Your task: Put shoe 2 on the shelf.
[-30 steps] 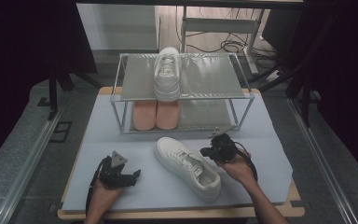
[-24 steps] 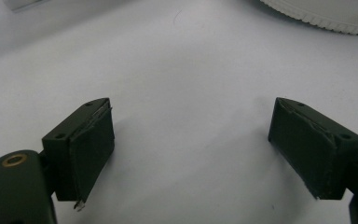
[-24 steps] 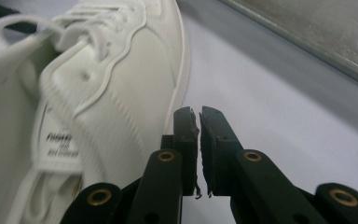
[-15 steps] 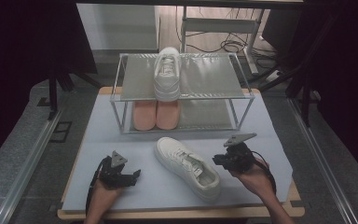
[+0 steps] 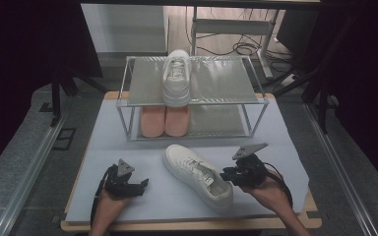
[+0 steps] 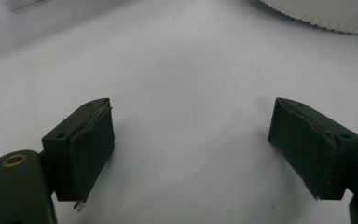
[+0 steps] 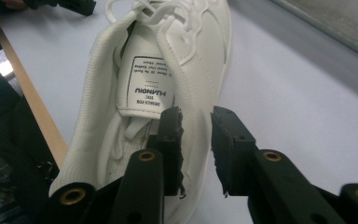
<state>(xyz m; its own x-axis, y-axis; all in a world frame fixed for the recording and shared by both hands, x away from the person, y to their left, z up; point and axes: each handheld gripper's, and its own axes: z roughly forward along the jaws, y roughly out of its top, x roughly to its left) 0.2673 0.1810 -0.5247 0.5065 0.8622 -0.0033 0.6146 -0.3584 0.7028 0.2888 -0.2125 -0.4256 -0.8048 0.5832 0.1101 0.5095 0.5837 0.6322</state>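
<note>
Between the two black pads of the right gripper (image 7: 196,122) sits the soft side wall of the white shoe (image 5: 197,174). The pads have just been opening and stand a little apart, not squeezing it. The shoe is smooth and puffy, with laces and a bumpy sole, lying on the flat grey mat (image 5: 128,147). Farther left, the left gripper (image 6: 191,140) rests with jaws wide apart, holding nothing. Behind both stands a shiny metal rack (image 5: 211,83).
</note>
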